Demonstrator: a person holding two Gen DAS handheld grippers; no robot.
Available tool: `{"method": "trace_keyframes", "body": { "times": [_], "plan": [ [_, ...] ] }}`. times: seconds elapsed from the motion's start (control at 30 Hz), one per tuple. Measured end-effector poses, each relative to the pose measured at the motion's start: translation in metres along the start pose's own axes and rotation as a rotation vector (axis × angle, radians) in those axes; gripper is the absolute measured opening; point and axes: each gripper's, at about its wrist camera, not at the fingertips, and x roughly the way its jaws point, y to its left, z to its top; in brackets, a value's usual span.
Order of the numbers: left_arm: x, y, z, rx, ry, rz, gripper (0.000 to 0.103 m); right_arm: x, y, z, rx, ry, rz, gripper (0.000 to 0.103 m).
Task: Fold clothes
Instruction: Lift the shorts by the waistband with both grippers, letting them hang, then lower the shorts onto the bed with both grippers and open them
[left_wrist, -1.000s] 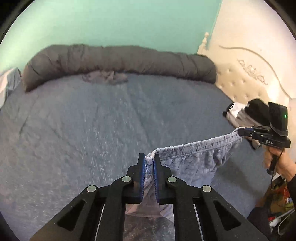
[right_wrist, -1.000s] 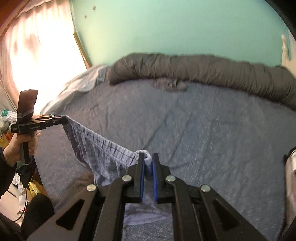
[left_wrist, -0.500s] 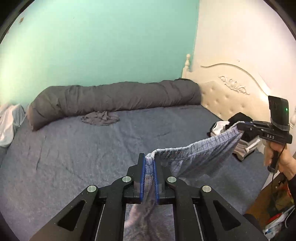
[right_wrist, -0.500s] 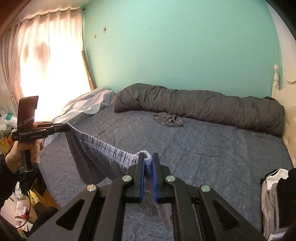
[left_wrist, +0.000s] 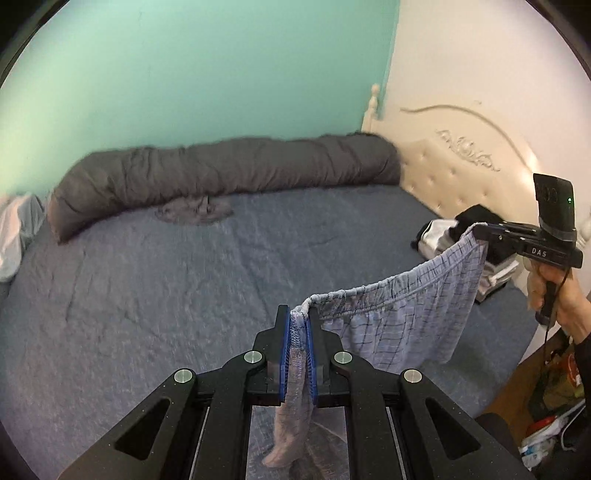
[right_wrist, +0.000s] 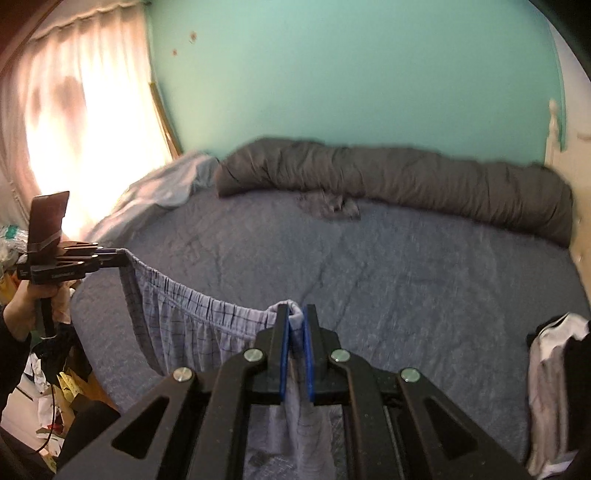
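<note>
A pair of light blue checked shorts (left_wrist: 402, 317) hangs in the air by its elastic waistband, stretched between my two grippers above the near edge of the bed. My left gripper (left_wrist: 297, 314) is shut on one end of the waistband, and it also shows at the left of the right wrist view (right_wrist: 118, 260). My right gripper (right_wrist: 295, 312) is shut on the other end, and it shows at the right of the left wrist view (left_wrist: 476, 230). The shorts (right_wrist: 184, 317) sag between them and their legs hang down.
A blue quilted bed (left_wrist: 184, 280) fills the view, with a rolled grey duvet (left_wrist: 221, 170) along the far wall and a crumpled grey garment (left_wrist: 195, 212) in front of it. A stack of black and white clothes (left_wrist: 443, 229) lies by the cream headboard (left_wrist: 461, 173). Clutter lies on the floor (right_wrist: 48, 398).
Both grippers have lifted with the shorts, so the views tilted up from the bed to the wall. The waistband stays stretched between them and the legs now hang free.
</note>
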Motion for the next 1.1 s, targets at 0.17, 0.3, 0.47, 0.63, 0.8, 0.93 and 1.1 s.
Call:
{"method": "trace_keyframes", "body": {
  "times": [0.17, 0.3, 0.47, 0.63, 0.8, 0.93, 1.1],
  "plan": [
    [0.078, 0.033, -0.017, -0.061, 0.121, 0.027, 0.008, 0.091, -0.028, -0.018, 0.041, 0.127, -0.015, 0.007],
    [0.146, 0.063, -0.030, -0.092, 0.193, 0.070, 0.008, 0.156, -0.050, -0.031, 0.075, 0.187, -0.031, 0.007],
    [0.213, 0.093, -0.036, -0.125, 0.244, 0.088, 0.008, 0.209, -0.077, -0.037, 0.115, 0.218, -0.063, 0.007],
    [0.267, 0.117, -0.038, -0.166, 0.289, 0.078, 0.008, 0.243, -0.096, -0.041, 0.120, 0.251, -0.092, 0.007],
    [0.309, 0.131, -0.037, -0.168, 0.319, 0.071, 0.008, 0.277, -0.114, -0.045, 0.124, 0.283, -0.121, 0.007],
    [0.334, 0.140, -0.044, -0.183, 0.351, 0.068, 0.008, 0.303, -0.123, -0.057, 0.133, 0.327, -0.134, 0.007],
    [0.355, 0.146, -0.055, -0.196, 0.378, 0.067, 0.009, 0.319, -0.131, -0.072, 0.168, 0.333, -0.121, 0.007]
  ]
}}
